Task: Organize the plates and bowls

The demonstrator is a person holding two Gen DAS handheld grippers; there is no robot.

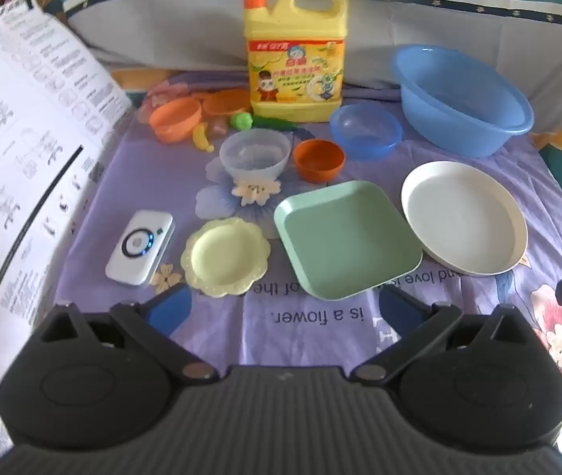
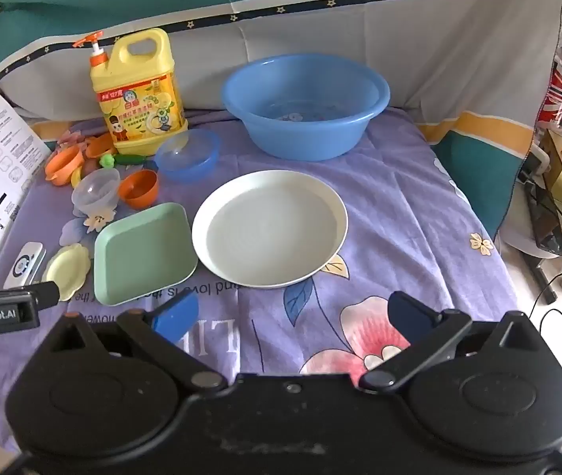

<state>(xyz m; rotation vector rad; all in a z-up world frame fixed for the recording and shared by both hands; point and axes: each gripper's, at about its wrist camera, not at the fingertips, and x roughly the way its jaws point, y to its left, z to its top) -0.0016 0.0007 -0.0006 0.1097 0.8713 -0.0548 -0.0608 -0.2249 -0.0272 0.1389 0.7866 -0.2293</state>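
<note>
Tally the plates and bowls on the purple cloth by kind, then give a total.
Plates: 3 (white round plate, green square plate, yellow scalloped plate)
Bowls: 3 (blue bowl, clear bowl, orange bowl)
Basins: 1 (blue basin)
Total: 7

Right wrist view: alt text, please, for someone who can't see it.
The open right gripper hovers empty above a purple floral cloth, facing a white round plate. A green square plate lies to its left, and a blue basin and a yellow detergent jug stand behind.

detergent jug [image 1: 295, 55] upright at back | toy food [image 1: 241, 120] beside it | white device [image 1: 140, 246] | printed sheet [image 1: 23, 138]
</note>
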